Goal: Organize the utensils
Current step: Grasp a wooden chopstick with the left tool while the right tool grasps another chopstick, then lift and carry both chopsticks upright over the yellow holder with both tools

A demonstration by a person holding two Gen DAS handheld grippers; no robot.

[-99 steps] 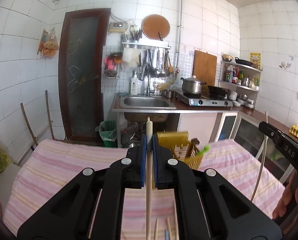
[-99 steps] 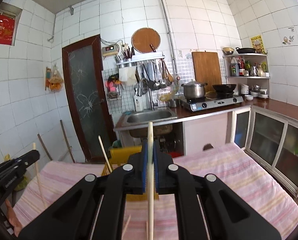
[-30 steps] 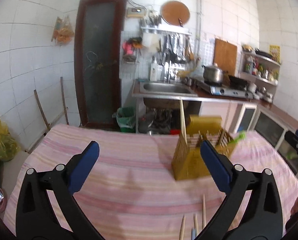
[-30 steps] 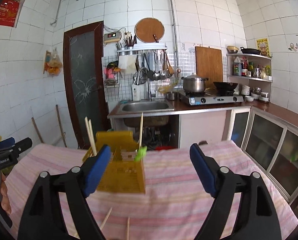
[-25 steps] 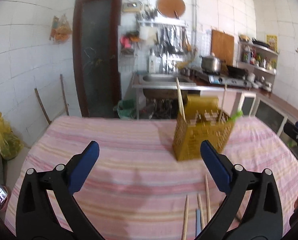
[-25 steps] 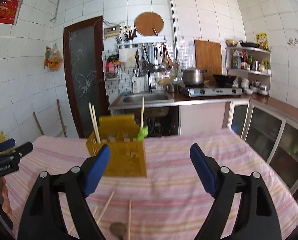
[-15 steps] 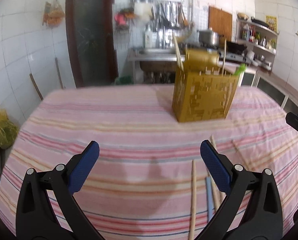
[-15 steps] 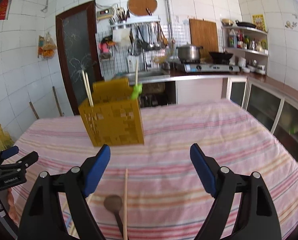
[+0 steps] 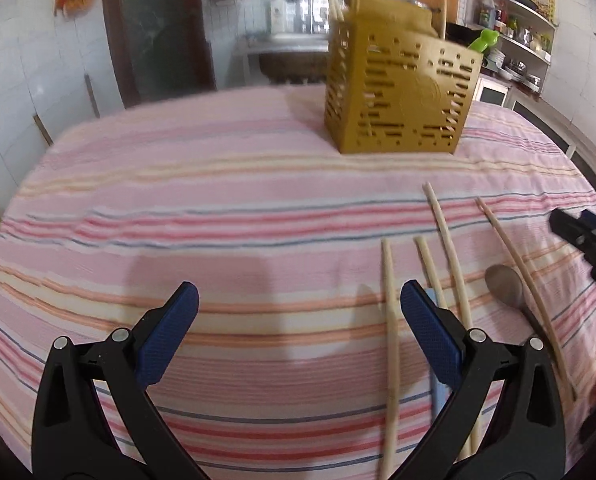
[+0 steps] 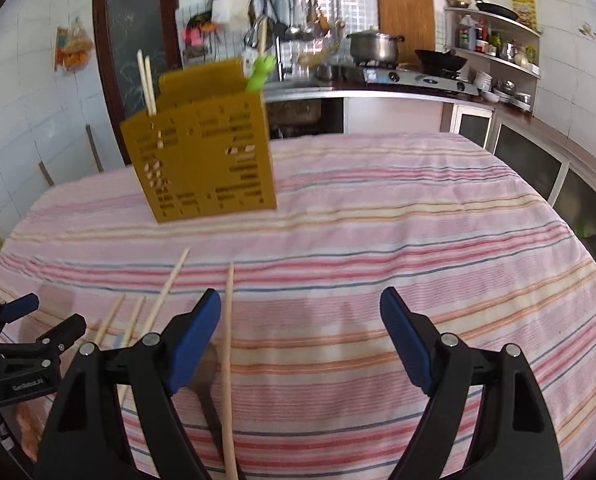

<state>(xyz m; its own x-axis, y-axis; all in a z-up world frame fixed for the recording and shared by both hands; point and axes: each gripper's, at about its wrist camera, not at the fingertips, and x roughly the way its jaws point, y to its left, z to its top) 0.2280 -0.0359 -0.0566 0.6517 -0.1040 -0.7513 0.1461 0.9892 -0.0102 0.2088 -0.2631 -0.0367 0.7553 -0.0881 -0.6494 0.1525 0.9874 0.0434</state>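
A yellow slotted utensil holder (image 9: 400,96) (image 10: 206,160) stands upright at the back of the striped tablecloth, with chopsticks (image 10: 146,80) and a green-handled utensil (image 10: 260,70) sticking out of it. Several wooden chopsticks (image 9: 446,248) (image 10: 228,344) lie loose on the cloth beside a dark spoon (image 9: 504,286) and a pale blue utensil (image 9: 438,392). My left gripper (image 9: 298,320) hangs open low over the cloth, its right finger over the loose chopsticks. My right gripper (image 10: 300,320) is open too, its left finger by a chopstick and the spoon. Nothing is held.
The pink striped tablecloth (image 9: 218,208) covers the whole table. Behind it are a dark door (image 10: 138,40), a sink counter with a stove and pot (image 10: 374,48), and shelves (image 10: 494,40) at the right. A hand shows at the right edge of the left wrist view.
Both grippers, earlier shut on a chopstick each, now stand open and empty. Over the last second both sank and tilted down toward the cloth; the holder has chopsticks in it.
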